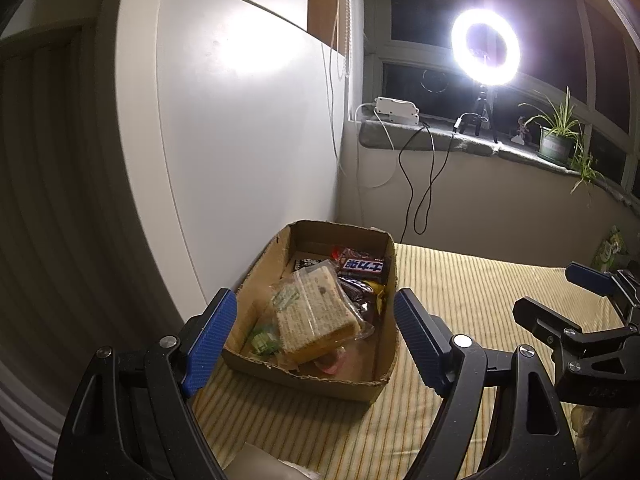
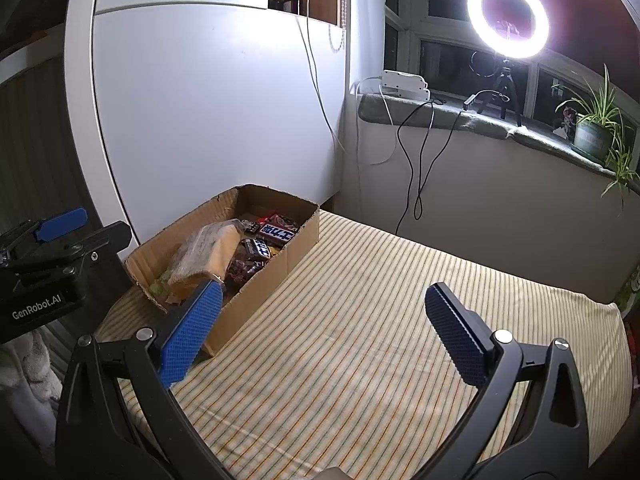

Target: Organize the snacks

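Observation:
A shallow cardboard box [image 1: 304, 380] [image 2: 264, 296] stands on a striped cloth by the white wall. Inside lie a clear-wrapped slab of cake or bread [image 1: 320, 316] [image 2: 208, 252], chocolate bars [image 1: 362, 266] [image 2: 276, 232] and a small green packet [image 1: 264, 340]. My left gripper [image 1: 316, 340] hovers open just in front of the box, nothing between its blue pads. To the right of the box my right gripper [image 2: 324, 332] stands open over bare cloth, holding nothing. Each gripper shows at the edge of the other's view: the right gripper [image 1: 560, 292], the left gripper [image 2: 76, 228].
The striped cloth [image 2: 380, 320] covers the surface out to its right edge. Behind it, a stone windowsill [image 2: 480, 124] carries a lit ring light [image 2: 508, 20] on a tripod, a white power strip [image 2: 404, 84] with hanging cables, and a potted plant [image 2: 592, 136]. A green packet [image 1: 612, 248] lies far right.

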The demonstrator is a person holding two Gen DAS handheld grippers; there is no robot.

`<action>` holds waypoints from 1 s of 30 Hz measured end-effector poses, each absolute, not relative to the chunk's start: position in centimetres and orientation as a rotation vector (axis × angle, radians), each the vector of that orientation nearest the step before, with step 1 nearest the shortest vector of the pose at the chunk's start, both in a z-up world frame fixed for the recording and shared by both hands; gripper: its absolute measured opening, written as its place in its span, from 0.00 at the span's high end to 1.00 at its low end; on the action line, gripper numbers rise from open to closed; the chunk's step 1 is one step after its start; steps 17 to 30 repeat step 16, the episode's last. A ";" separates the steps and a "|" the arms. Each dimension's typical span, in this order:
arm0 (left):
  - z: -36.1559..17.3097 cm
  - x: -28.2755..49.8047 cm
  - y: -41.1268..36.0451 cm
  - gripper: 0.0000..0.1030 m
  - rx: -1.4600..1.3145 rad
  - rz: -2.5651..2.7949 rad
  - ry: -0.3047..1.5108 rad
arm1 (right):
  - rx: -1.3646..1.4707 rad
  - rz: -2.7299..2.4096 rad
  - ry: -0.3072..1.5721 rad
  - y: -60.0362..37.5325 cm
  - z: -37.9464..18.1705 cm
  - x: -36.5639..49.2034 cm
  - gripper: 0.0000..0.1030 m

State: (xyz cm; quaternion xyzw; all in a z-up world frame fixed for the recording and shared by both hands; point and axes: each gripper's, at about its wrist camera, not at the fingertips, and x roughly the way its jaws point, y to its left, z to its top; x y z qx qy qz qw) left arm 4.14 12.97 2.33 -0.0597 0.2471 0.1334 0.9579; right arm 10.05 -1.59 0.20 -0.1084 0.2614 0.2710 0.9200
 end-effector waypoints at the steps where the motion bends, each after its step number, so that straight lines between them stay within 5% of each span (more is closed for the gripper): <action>1: 2.3 4.1 12.9 0.22 -0.120 0.270 0.502 | -0.223 0.555 0.538 -1.6 0.2 10.1 0.00; 30: 1.9 3.9 12.1 0.22 -0.122 0.269 0.511 | -0.224 0.515 0.554 -3.7 -0.7 10.6 0.00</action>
